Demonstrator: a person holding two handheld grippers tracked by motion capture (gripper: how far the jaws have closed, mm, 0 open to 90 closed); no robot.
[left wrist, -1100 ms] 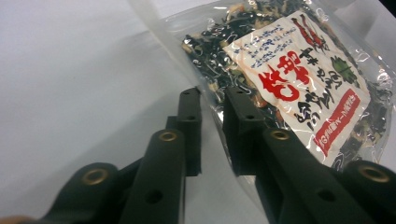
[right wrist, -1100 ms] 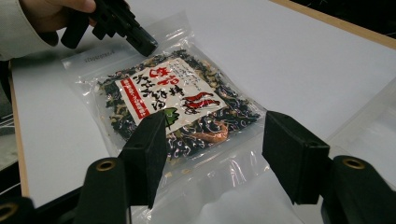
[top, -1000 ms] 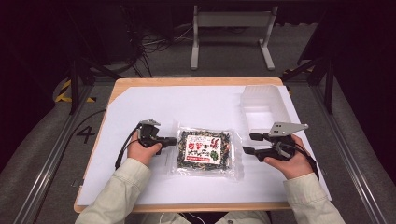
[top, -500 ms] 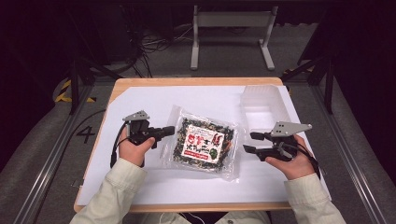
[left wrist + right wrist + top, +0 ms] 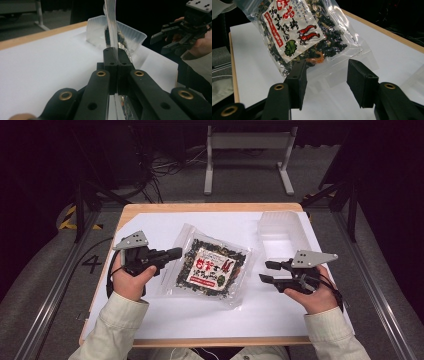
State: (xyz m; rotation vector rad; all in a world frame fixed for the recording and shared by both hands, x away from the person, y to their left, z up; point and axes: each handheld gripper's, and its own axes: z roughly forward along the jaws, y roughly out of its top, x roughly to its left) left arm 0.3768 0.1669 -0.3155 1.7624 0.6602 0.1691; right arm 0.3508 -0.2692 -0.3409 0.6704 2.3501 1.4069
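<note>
Left tongs (image 5: 176, 253) pinch seaweed bag (image 5: 210, 267) edge; bag tilted diagonally.

- The left gripper (image 5: 175, 253), which lay low at the seaweed snack bag's (image 5: 212, 267) edge, has risen, clamped on that edge.
- The bag, flat on the white sheet (image 5: 150, 227) before, now tilts up on its left side and sits rotated.

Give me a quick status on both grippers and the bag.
Left gripper shut on snack bag edge, bag lifting. Right gripper open, short of it. Clear tray behind, apart.
</note>
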